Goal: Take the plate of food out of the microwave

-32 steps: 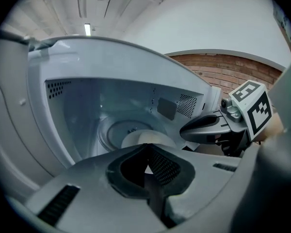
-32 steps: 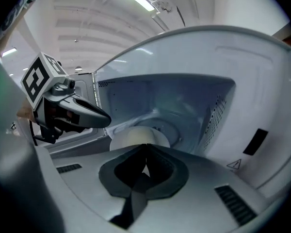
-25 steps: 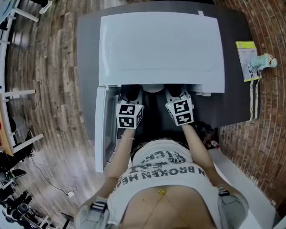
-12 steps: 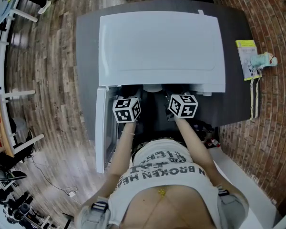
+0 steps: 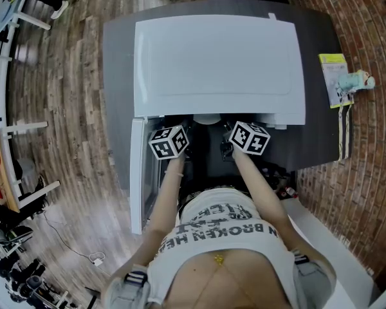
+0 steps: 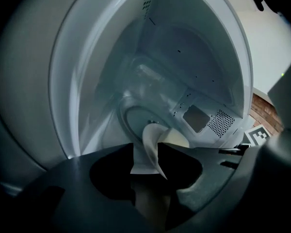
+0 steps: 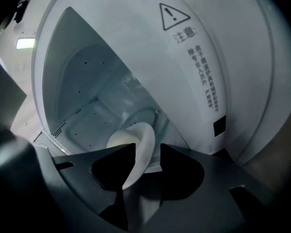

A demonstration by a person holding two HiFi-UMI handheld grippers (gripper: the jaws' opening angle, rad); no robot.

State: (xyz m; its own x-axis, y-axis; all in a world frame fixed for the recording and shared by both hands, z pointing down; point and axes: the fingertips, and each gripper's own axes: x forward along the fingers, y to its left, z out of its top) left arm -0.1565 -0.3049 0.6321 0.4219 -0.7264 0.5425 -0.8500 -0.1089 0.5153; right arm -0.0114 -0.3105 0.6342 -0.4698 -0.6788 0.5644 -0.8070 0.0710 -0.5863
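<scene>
Both jaw pairs had just been opening: left gripper (image 6: 146, 148) and right gripper (image 7: 148, 146) stood released, straddling the plate (image 7: 130, 139) rim. Plate sat inside the microwave (image 5: 219, 63); clench judged necessary before lift-out.

Door (image 5: 136, 176) open left, plate (image 7: 139, 149) at cavity (image 7: 87, 86) mouth

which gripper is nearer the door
Left. The left gripper is beside the door; the right gripper is further from it. Both jaws have just been opening, plate between them.
</scene>
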